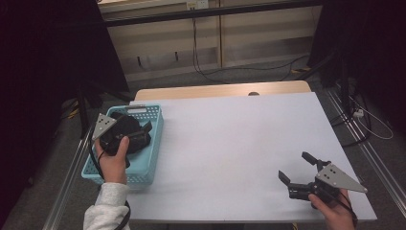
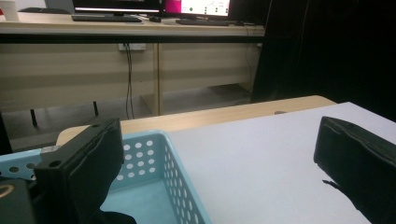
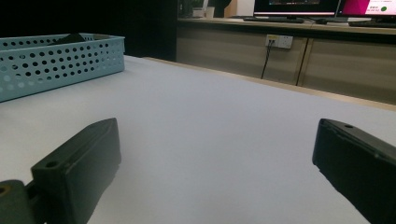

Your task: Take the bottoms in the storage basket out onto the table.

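Two grippers: seen in the high view, one in each hand, at a white table.
High view, left gripper: held over the blue basket at the table's left edge; jaws look spread, nothing seen between them.
High view, basket: a dark shape is seen inside, under the gripper; what it is cannot be told.
High view, right gripper: held near the table's front right corner, well apart from the basket; jaws spread wide, nothing held.
Left gripper view, left gripper: jaws wide apart and empty; one jaw is seen over the basket, the other over bare table.
Right gripper view, right gripper: jaws wide apart and empty, low over the table; the basket is seen far off at the left.
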### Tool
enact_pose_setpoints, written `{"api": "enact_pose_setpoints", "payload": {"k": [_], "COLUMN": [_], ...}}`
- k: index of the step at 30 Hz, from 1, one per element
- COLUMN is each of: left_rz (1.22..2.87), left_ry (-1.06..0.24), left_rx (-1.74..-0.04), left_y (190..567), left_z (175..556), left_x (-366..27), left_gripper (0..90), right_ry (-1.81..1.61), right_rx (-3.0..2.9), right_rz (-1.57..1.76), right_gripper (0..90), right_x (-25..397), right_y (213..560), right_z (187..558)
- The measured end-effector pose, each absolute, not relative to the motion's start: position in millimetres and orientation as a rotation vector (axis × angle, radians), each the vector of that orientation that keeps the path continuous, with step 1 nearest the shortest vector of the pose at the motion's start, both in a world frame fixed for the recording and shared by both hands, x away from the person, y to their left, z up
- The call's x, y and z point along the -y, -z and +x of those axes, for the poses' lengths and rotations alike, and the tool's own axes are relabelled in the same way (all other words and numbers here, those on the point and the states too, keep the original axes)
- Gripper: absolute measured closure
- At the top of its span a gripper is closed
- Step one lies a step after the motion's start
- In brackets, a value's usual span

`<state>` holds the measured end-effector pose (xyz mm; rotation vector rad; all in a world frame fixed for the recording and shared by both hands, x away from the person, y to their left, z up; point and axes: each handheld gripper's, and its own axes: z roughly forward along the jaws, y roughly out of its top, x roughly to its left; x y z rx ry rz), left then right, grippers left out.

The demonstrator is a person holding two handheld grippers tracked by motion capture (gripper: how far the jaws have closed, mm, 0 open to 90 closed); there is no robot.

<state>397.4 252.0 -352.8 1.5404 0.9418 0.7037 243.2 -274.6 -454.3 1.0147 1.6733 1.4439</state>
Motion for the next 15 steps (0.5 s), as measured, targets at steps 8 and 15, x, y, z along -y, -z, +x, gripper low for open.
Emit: {"api": "enact_pose_setpoints", "payload": {"k": [8,15], "left_rz": [1.542,1.582], "left_ry": [-0.706,-0.715], "left_rx": [-0.955,-0.981], "left_y": [354.8,358.3], "left_z": [404.9,417.1], "left_x": [-253.0,-257.4], "left_gripper": [1.7,1.7], "right_ry": [-1.443,-1.447], "right_rx": [-1.673,-1.673], "right_rz": [1.013,1.011], "right_gripper": [0.3,0.3], "right_x": [274.7,274.6], "right_y": [454.2,454.1], "right_z": [243.0,243.0]}}
